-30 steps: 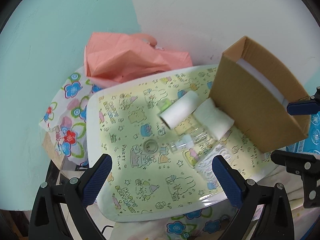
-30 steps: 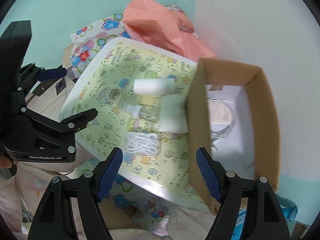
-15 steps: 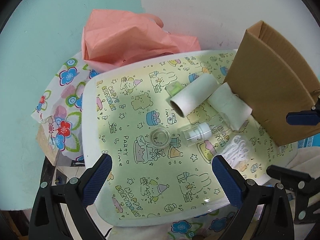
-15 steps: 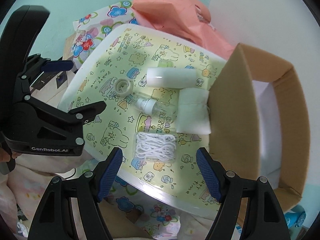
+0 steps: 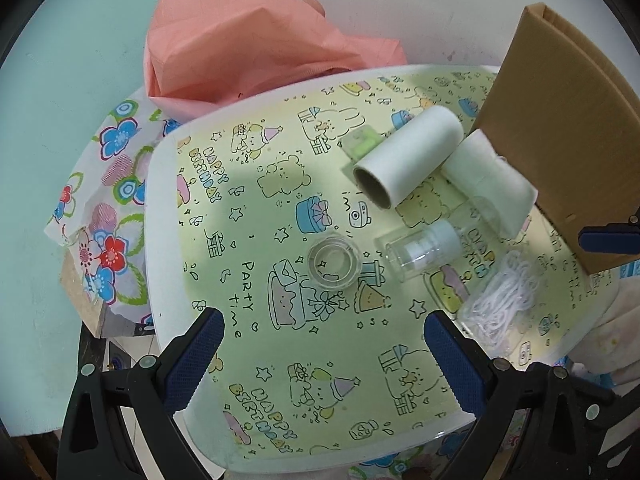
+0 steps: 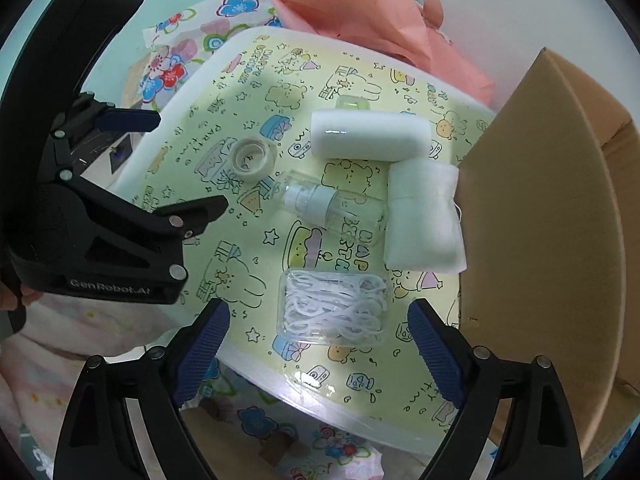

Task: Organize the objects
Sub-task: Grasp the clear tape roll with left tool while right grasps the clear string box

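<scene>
On the yellow cartoon-print table [image 5: 248, 360] lie a clear tape roll [image 5: 334, 262], a clear spray bottle [image 5: 428, 250], a white paper roll [image 5: 408, 160], a folded white cloth [image 5: 490, 182] and a clear case of white picks [image 5: 500, 306]. My left gripper [image 5: 322, 344] hangs open just short of the tape roll, with nothing between its pads. My right gripper [image 6: 318, 320] hovers over the case of picks [image 6: 332, 308], which shows between its pads untouched while the jaws are opening. A small green item [image 6: 352, 102] peeks from behind the paper roll [image 6: 370, 136].
A tall cardboard box [image 6: 540, 220] stands on the table's right side, close to the cloth [image 6: 424, 216]. A pink bag [image 5: 240, 48] and a flowered bag [image 5: 108, 216] sit behind and left of the table. My left gripper [image 6: 176, 160] fills the left of the right wrist view.
Both grippers have come down toward the table, so the objects look larger and nearer. The right gripper's pads stand wider apart than before. The objects have not moved.
</scene>
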`<state>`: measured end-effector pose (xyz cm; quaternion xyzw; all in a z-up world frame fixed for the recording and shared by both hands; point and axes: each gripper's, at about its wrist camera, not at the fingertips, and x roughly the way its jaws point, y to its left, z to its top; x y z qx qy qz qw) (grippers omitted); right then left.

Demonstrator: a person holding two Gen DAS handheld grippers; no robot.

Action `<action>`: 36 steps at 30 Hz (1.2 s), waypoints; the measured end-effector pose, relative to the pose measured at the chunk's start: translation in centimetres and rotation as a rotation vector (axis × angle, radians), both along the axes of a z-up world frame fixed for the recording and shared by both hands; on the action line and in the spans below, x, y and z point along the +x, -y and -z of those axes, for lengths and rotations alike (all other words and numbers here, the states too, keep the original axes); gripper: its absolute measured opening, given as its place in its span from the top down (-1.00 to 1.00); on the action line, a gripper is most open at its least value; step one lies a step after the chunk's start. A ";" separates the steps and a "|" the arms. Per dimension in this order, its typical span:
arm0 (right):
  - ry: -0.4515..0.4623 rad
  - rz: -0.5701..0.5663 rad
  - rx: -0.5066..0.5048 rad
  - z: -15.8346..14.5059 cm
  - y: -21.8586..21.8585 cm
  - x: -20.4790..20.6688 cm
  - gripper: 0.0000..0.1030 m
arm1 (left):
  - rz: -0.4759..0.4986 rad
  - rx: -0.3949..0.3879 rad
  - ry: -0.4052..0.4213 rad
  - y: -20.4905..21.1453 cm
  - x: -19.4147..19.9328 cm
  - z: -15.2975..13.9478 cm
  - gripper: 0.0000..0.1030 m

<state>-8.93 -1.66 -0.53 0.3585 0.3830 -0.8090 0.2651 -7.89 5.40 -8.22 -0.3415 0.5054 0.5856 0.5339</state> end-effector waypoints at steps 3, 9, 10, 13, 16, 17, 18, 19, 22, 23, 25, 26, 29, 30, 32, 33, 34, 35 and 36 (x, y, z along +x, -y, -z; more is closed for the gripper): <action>-0.009 0.018 0.001 0.7 -0.1 -0.6 -0.82 | 0.027 -0.003 -0.010 -0.3 -0.2 0.6 -0.96; 0.031 0.066 -0.011 2.5 -0.5 -2.4 -0.82 | 0.206 -0.002 -0.042 -1.3 -0.2 1.6 -0.96; 0.036 0.071 -0.009 2.8 -0.5 -2.7 -0.82 | 0.214 -0.003 -0.044 -1.4 -0.2 1.8 -0.96; 0.039 0.084 0.008 3.7 -0.6 -3.2 -0.82 | 0.248 -0.018 -0.053 -1.8 -0.2 2.6 -0.97; 0.043 0.092 0.019 4.3 -0.6 -3.8 -0.82 | 0.282 -0.032 -0.067 -1.9 0.0 3.3 -0.97; 0.043 0.098 0.020 4.5 -0.6 -4.0 -0.82 | 0.294 -0.034 -0.071 -2.0 0.0 3.5 -0.97; 0.044 0.101 0.022 4.6 -0.6 -4.2 -0.82 | 0.302 -0.034 -0.075 -2.1 0.0 3.6 -0.97; 0.045 0.104 0.024 4.7 -0.6 -4.3 -0.82 | 0.310 -0.036 -0.079 -2.2 0.0 3.8 -0.97; 0.045 0.111 0.035 5.1 -0.6 -4.7 -0.82 | 0.323 -0.040 -0.078 -2.5 -0.1 4.0 -0.96; 0.045 0.113 0.037 5.2 -0.6 -4.7 -0.82 | 0.326 -0.040 -0.076 -2.6 -0.2 4.0 -0.96; 0.042 0.111 0.039 5.5 -0.6 -4.8 -0.82 | 0.327 -0.039 -0.075 -2.9 -0.4 4.0 -0.97; 0.038 0.109 0.037 5.6 -0.7 -4.8 -0.82 | 0.325 -0.039 -0.074 -3.0 -0.5 4.0 -0.97; 0.013 0.103 0.029 5.7 -0.8 -4.6 -0.82 | 0.321 -0.045 -0.073 -3.4 -0.7 4.1 -0.97; 0.003 0.098 0.036 5.9 -0.7 -4.5 -0.82 | 0.322 -0.045 -0.075 -3.4 -0.7 4.2 -0.97; -0.008 0.088 0.053 6.1 -0.5 -4.4 -0.82 | 0.329 -0.046 -0.080 -3.5 -0.6 4.2 -0.97; -0.010 0.086 0.059 6.3 -0.4 -4.3 -0.81 | 0.332 -0.047 -0.079 -3.5 -0.6 4.2 -0.97; -0.009 0.087 0.063 6.4 -0.4 -4.3 -0.78 | 0.333 -0.049 -0.078 -3.5 -0.6 4.3 -0.97; -0.010 0.090 0.061 6.5 -0.4 -4.3 -0.76 | 0.333 -0.049 -0.077 -3.5 -0.6 4.4 -0.97; -0.018 0.086 0.063 6.6 -0.4 -4.2 -0.76 | 0.333 -0.052 -0.075 -3.5 -0.6 4.5 -0.97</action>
